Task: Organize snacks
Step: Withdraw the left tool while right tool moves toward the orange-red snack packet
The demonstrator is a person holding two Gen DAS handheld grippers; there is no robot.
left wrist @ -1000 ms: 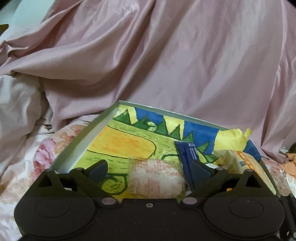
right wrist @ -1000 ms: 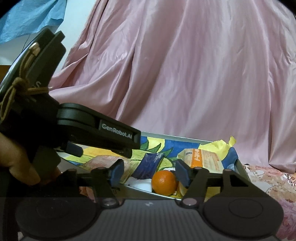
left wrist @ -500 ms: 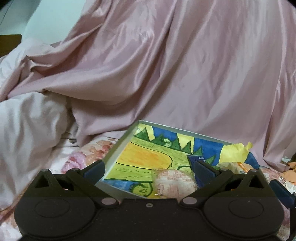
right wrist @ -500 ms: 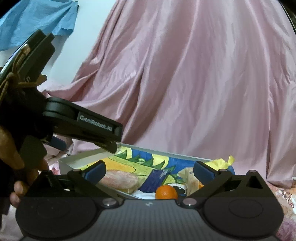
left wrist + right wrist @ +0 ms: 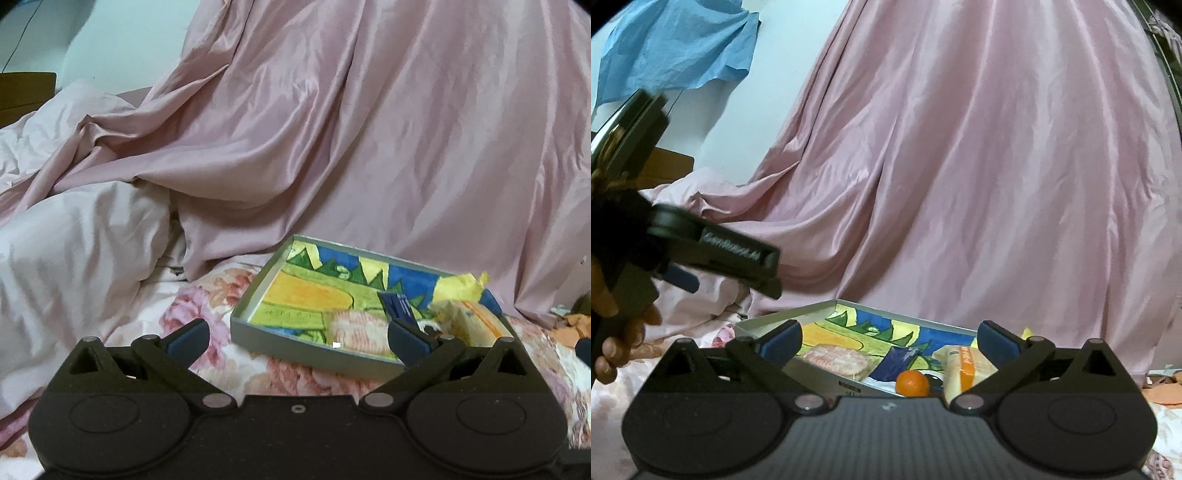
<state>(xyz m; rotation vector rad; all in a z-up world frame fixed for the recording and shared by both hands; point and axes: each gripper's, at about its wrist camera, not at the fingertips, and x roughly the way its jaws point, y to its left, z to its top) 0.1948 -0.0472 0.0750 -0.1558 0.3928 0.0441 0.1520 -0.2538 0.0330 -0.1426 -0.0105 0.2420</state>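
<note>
Right wrist view: the right gripper (image 5: 889,341) hangs spread and empty, its jaws having just opened; the left gripper (image 5: 297,338) likewise; the snacks, an orange (image 5: 912,383) among them, lie in the tray (image 5: 827,380) on the bed.

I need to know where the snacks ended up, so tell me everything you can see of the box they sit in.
The box is a shallow, open, rectangular tray with low grey walls that look like cardboard. Its floor bears a bright drawing in yellow, green and blue. It lies flat on a floral sheet, in front of draped pink cloth. Inside are a pink-patterned packet, a dark blue packet, an orange fruit and a pale pack with an orange stripe. Neither gripper touches it.
</note>
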